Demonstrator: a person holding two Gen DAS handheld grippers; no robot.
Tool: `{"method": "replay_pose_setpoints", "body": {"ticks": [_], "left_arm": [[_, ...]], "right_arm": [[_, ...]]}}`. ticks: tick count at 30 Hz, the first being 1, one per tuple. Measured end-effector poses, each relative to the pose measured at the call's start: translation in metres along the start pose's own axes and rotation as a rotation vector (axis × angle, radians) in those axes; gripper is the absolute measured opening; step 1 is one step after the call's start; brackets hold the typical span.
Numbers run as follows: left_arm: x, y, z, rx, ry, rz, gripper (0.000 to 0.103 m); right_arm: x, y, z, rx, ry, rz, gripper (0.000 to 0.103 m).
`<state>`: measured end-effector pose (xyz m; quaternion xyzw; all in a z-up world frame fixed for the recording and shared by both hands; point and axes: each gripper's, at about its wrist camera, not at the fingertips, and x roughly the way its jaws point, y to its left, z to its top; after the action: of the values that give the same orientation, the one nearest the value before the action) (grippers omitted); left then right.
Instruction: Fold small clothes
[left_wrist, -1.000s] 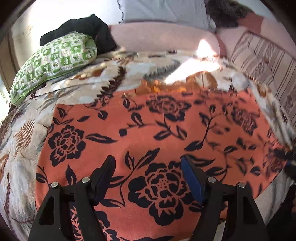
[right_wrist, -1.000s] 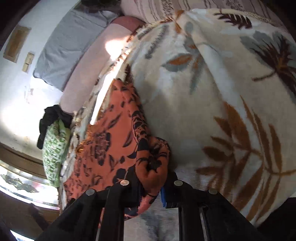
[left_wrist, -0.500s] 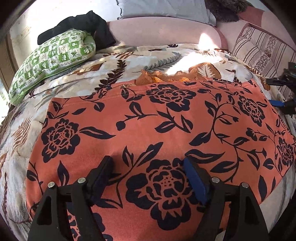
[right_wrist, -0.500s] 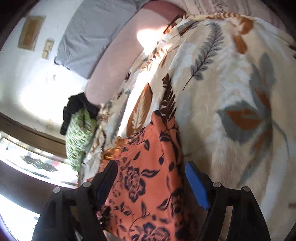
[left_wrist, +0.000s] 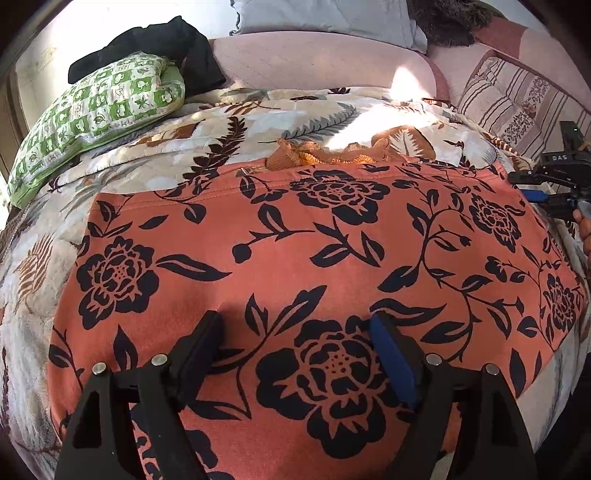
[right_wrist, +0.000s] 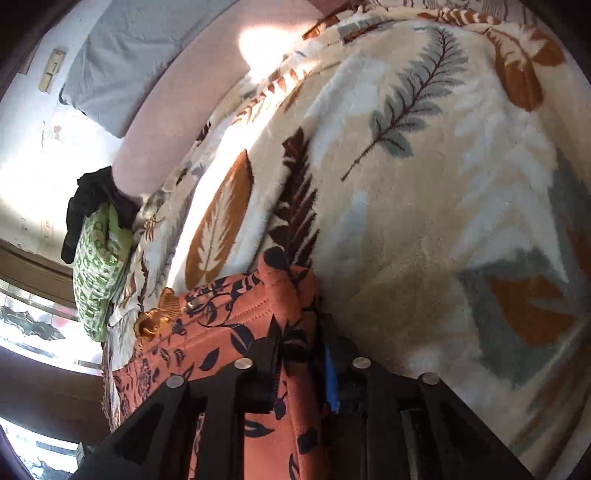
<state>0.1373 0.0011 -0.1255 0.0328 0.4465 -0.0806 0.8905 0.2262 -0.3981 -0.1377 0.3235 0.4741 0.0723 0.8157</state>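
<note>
An orange garment with a black flower print (left_wrist: 295, 266) lies spread flat on the leaf-patterned blanket (left_wrist: 207, 147). My left gripper (left_wrist: 295, 332) is open, its fingers resting low over the garment's near middle. My right gripper (right_wrist: 299, 332) is shut on the garment's far right corner (right_wrist: 284, 284); it also shows at the right edge of the left wrist view (left_wrist: 554, 184). A bit of orange lace (left_wrist: 325, 155) pokes out beyond the garment's far edge.
A green checked pillow (left_wrist: 99, 110) with a black cloth (left_wrist: 162, 40) lies at the back left. A pink bolster (left_wrist: 317, 62), a grey pillow (left_wrist: 325, 14) and a striped cushion (left_wrist: 524, 99) line the back.
My right gripper let go of a bunched part of the garment, opened, then shut on its far right corner. The garment now lies flatter and wider. My left gripper stayed open.
</note>
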Motion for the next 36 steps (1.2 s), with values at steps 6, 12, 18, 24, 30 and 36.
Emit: {"method": "replay_pose_setpoints", "body": {"ticks": [6,12,18,24,30,36], "left_arm": [[-0.056,0.017,-0.015,-0.089,-0.087,-0.040,0.082],[-0.091,0.055,-0.054,-0.208,-0.086,-0.040,0.082],[-0.115,0.115,-0.088,-0.439,-0.101,-0.079,0.082],[-0.105,0.141,-0.096,-0.578,-0.083,-0.191,0.082],[-0.058,0.153,-0.102,-0.640,0.077,-0.206,0.005],[-0.104,0.155,-0.088,-0.559,-0.049,-0.145,0.000]], "right_arm": [[-0.083,0.046,-0.062,-0.049,-0.066,0.206,0.072],[-0.041,0.002,-0.121,0.100,0.029,0.141,0.068],[-0.091,0.025,-0.143,0.062,-0.099,0.283,0.077],[-0.063,0.035,-0.155,-0.015,-0.003,0.183,0.077],[-0.045,0.006,-0.161,0.082,0.027,0.200,0.077],[-0.043,0.011,-0.159,0.042,0.037,0.178,0.078]]}}
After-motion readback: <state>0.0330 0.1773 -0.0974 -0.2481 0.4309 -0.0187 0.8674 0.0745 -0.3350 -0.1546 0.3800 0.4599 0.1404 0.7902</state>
